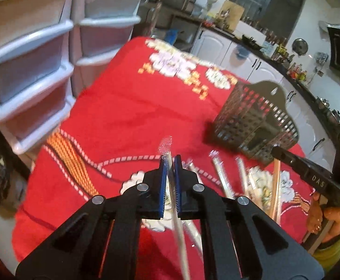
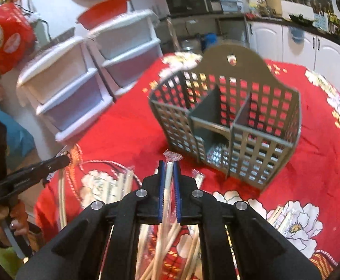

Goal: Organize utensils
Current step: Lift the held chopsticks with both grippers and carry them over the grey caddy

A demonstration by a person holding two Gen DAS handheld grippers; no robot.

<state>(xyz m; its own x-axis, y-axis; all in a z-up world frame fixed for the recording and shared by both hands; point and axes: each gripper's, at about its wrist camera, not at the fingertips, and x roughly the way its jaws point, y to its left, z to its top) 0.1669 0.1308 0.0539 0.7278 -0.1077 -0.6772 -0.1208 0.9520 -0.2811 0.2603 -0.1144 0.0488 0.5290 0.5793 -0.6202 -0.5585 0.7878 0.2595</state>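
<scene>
A grey lattice utensil holder [image 2: 230, 121] with divided compartments stands on the red floral tablecloth; it also shows in the left wrist view [image 1: 254, 116] at the right. My left gripper [image 1: 170, 161] is shut on a plastic-wrapped chopstick pair [image 1: 167, 149] above the cloth. My right gripper [image 2: 169, 164] is shut on another wrapped chopstick pair [image 2: 168, 177], just short of the holder's front. Several wrapped chopsticks [image 1: 226, 177] lie loose on the cloth, also below my right gripper [image 2: 165, 245]. The right gripper body [image 1: 310, 175] shows at the left view's right edge.
White plastic drawer units [image 1: 34, 65] stand at the table's left edge, also in the right wrist view [image 2: 76, 81]. Kitchen cabinets and a cluttered counter [image 1: 263, 46] run behind. The left gripper body [image 2: 30, 172] and the person's hand show at the right view's left.
</scene>
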